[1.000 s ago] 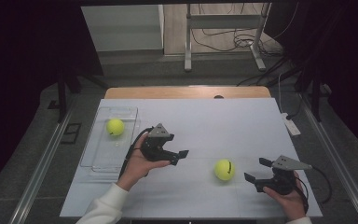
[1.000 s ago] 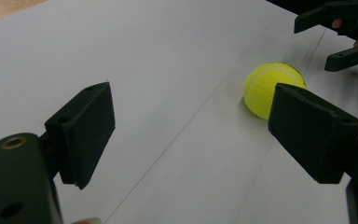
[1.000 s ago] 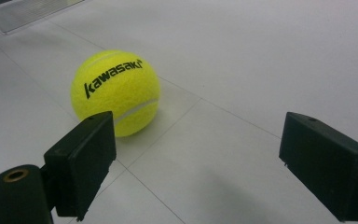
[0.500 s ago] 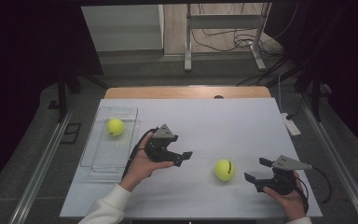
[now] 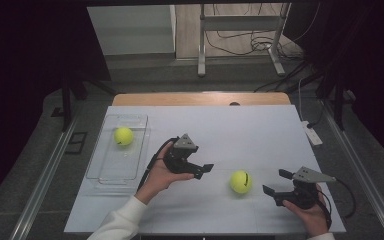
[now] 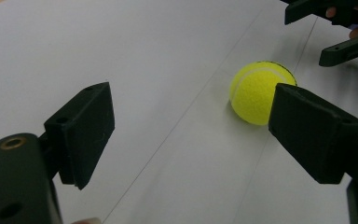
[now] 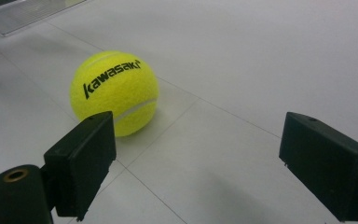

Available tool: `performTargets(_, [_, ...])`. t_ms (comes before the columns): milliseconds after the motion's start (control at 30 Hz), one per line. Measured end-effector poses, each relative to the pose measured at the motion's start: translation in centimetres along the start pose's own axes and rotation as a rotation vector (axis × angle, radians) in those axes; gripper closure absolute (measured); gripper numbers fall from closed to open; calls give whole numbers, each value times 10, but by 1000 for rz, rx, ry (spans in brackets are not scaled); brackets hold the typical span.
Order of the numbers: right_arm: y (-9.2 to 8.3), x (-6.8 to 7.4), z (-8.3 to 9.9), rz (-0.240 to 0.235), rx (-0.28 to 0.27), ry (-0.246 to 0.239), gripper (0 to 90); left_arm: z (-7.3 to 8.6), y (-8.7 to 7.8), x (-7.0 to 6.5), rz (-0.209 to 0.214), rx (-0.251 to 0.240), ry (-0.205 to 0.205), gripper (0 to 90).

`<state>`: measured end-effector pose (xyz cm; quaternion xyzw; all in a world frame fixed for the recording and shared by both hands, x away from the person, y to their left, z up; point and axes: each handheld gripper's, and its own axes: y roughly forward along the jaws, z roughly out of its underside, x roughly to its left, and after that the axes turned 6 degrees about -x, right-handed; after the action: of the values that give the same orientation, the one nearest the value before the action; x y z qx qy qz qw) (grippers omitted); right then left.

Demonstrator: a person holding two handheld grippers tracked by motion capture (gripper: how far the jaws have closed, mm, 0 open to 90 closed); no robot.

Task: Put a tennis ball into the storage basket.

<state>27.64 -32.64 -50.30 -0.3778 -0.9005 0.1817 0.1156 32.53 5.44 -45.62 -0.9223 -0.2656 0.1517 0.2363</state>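
With both claws low over the white counter (image 5: 260,125), a yellow tennis ball (image 5: 241,181) sits on the surface between them, touched by neither.

Left claw (image 5: 206,170): jaws apart, nothing between them. It's held in the person's left hand (image 5: 157,175), white sleeve (image 5: 122,222) visible, pointing toward the ball. In the left gripper view the ball (image 6: 259,92) lies ahead and off to the right, partly behind the right-hand jaw, clear of both pads. The right claw (image 6: 335,28) shows at that view's top right corner, beyond the ball.

Right claw (image 5: 275,181): jaws wide apart, empty, held in the right hand (image 5: 312,212) near the counter's near right edge, aimed at the ball from the other side. In the right gripper view the ball (image 7: 114,92) is ahead and left of centre, just beyond the left-hand jaw, not between the pads. Black "kawasaki" lettering faces that camera.

Ball rests on the counter, near both claws, a bit closer to the right one.

Second tennis ball (image 5: 123,135) sits inside a clear plastic tray (image 5: 105,172) at the counter's left side, toward the tray's far end, well apart from both claws.
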Motion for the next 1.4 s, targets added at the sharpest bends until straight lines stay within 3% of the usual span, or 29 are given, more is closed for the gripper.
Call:
performTargets(600, [-1, 0, 0, 1, 1, -3, 116, -12, 17, -9, 24, 13, 32, 154])
performTargets(1400, [-1, 0, 0, -1, 0, -1, 116, -22, 38, -13, 48, 26, 22, 153])
